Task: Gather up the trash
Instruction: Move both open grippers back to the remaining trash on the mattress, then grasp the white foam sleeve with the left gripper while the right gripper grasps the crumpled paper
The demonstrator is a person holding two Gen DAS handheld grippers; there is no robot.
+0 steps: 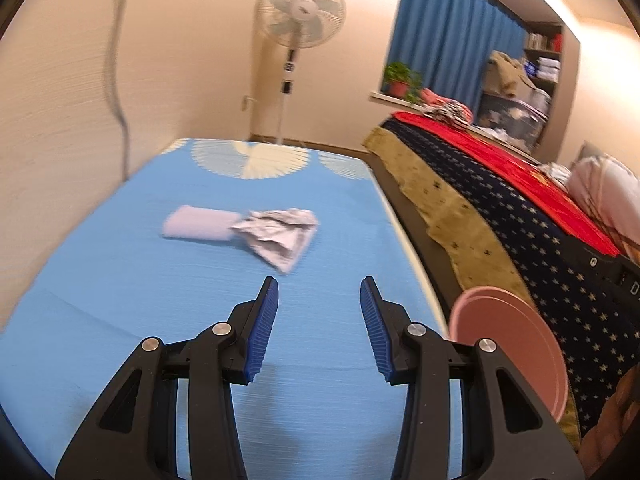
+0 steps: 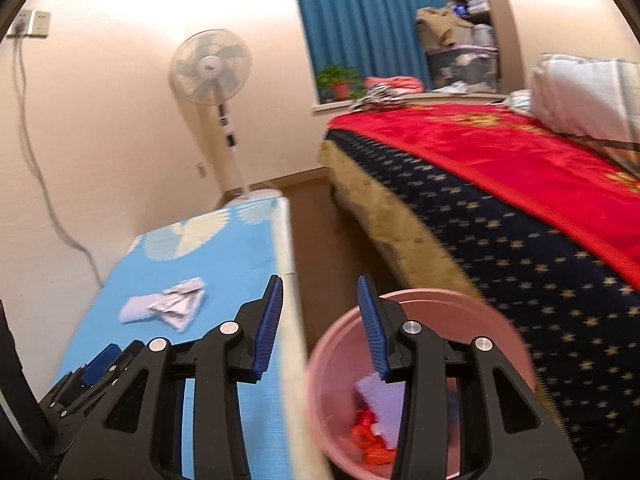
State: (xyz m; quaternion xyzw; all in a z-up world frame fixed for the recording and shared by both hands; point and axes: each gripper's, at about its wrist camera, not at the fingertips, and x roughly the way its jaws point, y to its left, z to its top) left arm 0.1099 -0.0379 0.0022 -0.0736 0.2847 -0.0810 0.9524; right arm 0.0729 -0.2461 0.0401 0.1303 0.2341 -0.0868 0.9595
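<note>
A crumpled grey-white paper lies on the blue table, touching a pale lavender wad at its left. My left gripper is open and empty, above the table, short of the paper. The paper and wad also show in the right wrist view. My right gripper is open and empty, above the gap between the table edge and a pink bin. The bin holds red and lavender trash. The bin shows beside the table in the left wrist view.
A bed with a red and navy starred cover stands right of the bin. A standing fan is at the far wall. A cable hangs down the left wall. My left gripper shows at the lower left.
</note>
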